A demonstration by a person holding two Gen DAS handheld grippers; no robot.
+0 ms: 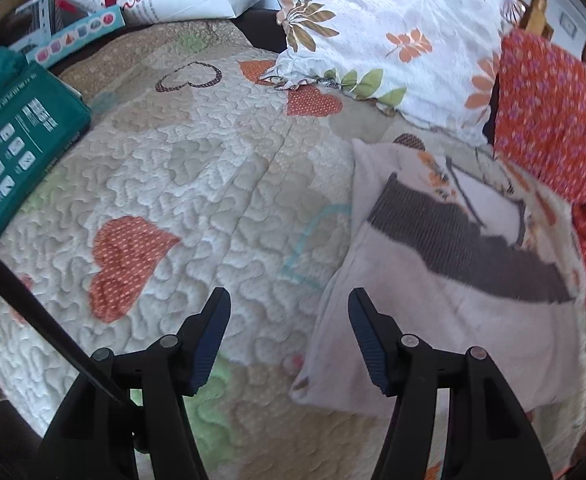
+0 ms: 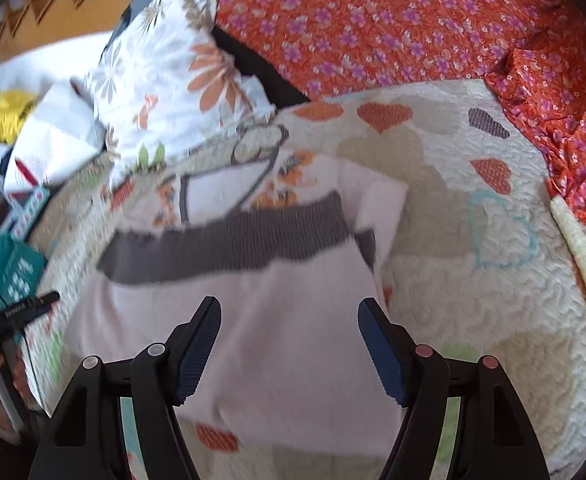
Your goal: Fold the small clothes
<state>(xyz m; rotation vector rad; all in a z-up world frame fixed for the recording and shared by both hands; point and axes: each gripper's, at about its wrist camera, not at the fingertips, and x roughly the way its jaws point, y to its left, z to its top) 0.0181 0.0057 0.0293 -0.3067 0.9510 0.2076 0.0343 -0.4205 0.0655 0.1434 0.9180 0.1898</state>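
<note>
The small pale garment point(image 2: 277, 320) with a grey band lies partly folded on the bed's quilt point(image 1: 213, 184), spread flat so its edges can be reached. The right tool point(image 2: 289, 312) hovers over it with jaws wide apart, holding nothing; the left tool point(image 1: 289, 304) is likewise spread and empty, above the quilt just beside the garment's edge. No container is visible

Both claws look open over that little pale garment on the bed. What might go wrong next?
The garment lies on a puffy quilt; the right gripper may pinch the quilt too. The left gripper sits off its edge and may miss. The red floral cloth nearby might snag.
</note>
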